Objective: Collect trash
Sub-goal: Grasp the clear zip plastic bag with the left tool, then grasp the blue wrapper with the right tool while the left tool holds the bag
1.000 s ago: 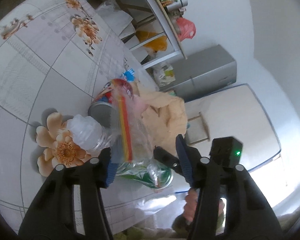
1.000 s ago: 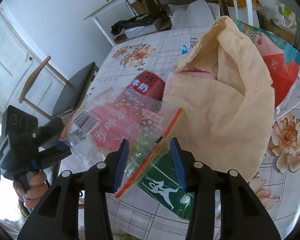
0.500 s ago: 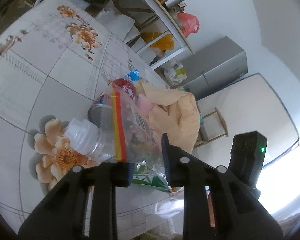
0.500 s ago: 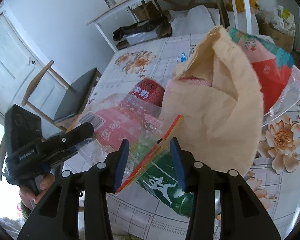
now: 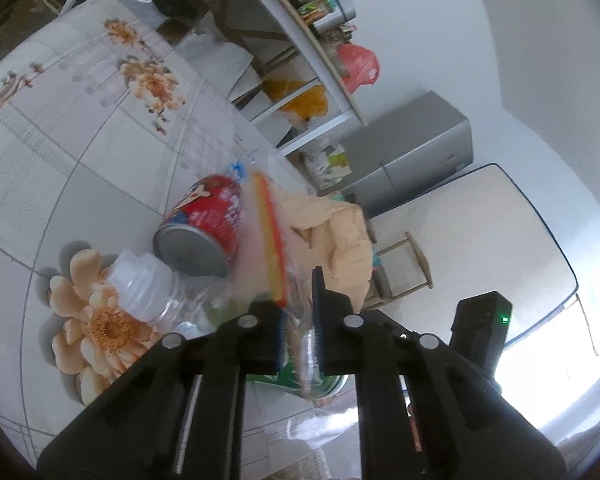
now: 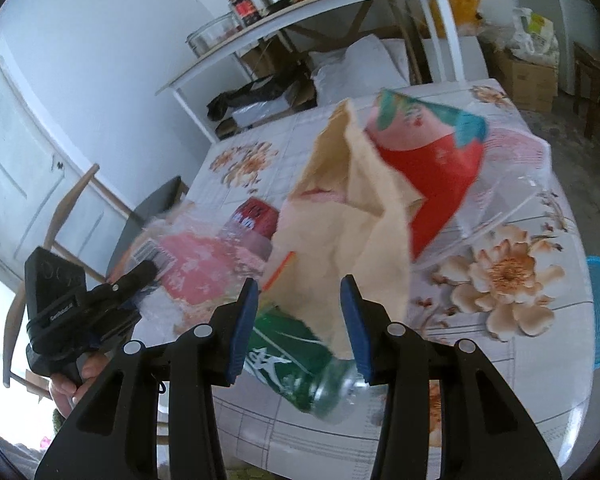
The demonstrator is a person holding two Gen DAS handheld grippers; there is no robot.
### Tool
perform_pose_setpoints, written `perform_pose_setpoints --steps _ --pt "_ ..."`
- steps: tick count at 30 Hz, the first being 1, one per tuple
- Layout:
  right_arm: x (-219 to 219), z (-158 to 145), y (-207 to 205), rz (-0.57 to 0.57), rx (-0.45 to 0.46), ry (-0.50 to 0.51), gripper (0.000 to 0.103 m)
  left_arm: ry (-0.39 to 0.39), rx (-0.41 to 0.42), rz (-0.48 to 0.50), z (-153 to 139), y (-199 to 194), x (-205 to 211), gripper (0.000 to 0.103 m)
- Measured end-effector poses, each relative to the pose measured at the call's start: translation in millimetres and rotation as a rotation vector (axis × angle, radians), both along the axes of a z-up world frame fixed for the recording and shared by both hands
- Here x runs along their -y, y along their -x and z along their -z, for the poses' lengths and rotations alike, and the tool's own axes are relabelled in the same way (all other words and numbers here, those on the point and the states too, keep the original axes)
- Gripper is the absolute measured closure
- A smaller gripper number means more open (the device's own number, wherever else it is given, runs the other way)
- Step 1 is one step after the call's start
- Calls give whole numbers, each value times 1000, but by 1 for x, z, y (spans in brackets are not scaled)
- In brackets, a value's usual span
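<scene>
Clear zip bag (image 5: 260, 240) with red seal is sitting between the closing left tool (image 5: 298, 320); right tool (image 6: 300, 320), half apart, is straddling cream cloth (image 6: 340, 248) above a green bottle (image 6: 296, 364).

The left gripper (image 5: 299, 320) points slightly downward, its jaws closing with a clear bag (image 5: 260, 240) between them. The right gripper (image 6: 300, 320) tilts down steeply, jaws half apart, gripping nothing.

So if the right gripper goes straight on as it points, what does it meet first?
Most likely the cream cloth, which hangs right between the open fingers of the right gripper. The green bottle lies just below that line; depth is hard to judge.
</scene>
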State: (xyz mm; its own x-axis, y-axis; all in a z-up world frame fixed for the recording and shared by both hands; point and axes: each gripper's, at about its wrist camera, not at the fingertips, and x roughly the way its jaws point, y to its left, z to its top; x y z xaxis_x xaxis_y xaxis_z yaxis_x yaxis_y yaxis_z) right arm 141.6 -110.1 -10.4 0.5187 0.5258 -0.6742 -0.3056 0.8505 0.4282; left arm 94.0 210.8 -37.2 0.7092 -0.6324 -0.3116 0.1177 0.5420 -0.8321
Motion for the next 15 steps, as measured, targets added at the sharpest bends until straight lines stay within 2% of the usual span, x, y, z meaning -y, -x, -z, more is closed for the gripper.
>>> perform_pose_setpoints --steps 11,15 --pt "58 -20 -1 144 69 -40 61 67 104 17 -20 6 -1 97" --pt "77 -34 -3 185 109 -33 61 64 121 5 -26 8 -3 97"
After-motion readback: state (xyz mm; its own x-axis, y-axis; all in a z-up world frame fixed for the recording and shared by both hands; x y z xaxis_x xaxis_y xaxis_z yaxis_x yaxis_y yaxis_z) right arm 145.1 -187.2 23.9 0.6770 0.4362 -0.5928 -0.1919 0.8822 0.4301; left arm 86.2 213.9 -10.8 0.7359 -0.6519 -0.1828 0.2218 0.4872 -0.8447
